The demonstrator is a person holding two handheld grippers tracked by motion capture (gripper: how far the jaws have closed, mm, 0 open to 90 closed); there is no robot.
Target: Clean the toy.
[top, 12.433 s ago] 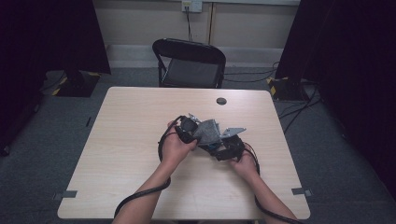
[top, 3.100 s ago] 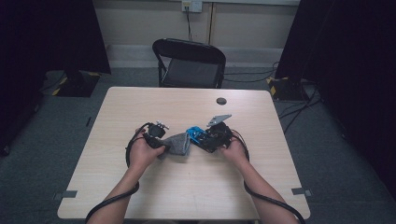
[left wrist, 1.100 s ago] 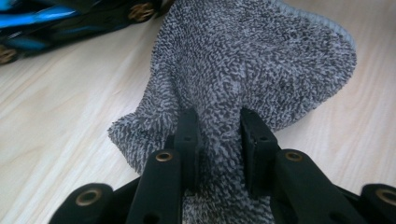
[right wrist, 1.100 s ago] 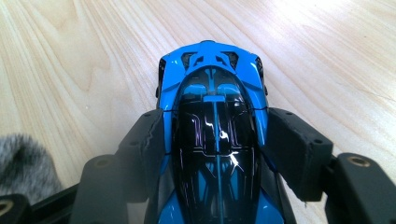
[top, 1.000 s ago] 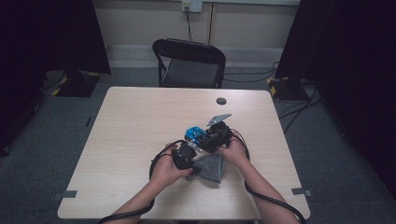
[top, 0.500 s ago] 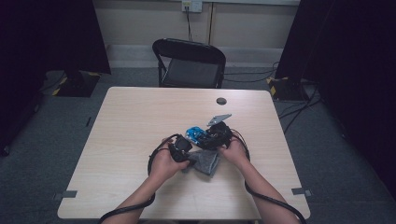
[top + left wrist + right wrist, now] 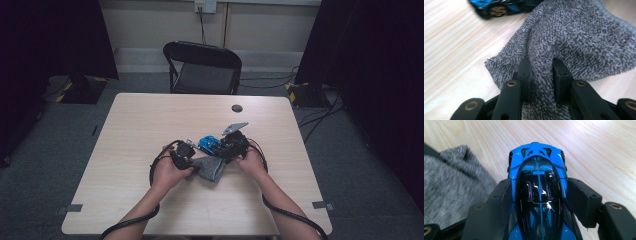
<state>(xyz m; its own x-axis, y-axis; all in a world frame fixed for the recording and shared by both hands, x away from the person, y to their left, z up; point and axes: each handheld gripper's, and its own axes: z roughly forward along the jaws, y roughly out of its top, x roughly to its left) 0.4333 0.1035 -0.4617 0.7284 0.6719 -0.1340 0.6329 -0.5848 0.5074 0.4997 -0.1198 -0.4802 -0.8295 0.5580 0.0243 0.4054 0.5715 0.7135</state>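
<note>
A blue and black toy car (image 7: pixel 539 192) sits on the wooden table (image 7: pixel 150 120), and my right gripper (image 7: pixel 539 195) is shut on its two sides. In the high view the toy car (image 7: pixel 209 144) lies near the table's middle with my right gripper (image 7: pixel 231 145) behind it. A grey terry cloth (image 7: pixel 579 45) lies just beside the car. My left gripper (image 7: pixel 541 75) is shut on a pinched fold of that cloth. From above, the cloth (image 7: pixel 212 169) spreads between the two hands, with my left gripper (image 7: pixel 186 155) at its left edge.
A black folding chair (image 7: pixel 202 67) stands behind the far edge of the table. A small dark round disc (image 7: pixel 237 108) lies on the far part of the tabletop. Black cables (image 7: pixel 157 165) loop from both grippers toward the near edge. Dark curtains hang at both sides.
My left gripper has slid leftward and a little away from the near edge, dragging the grey cloth with it. The right gripper and the car have stayed put.
</note>
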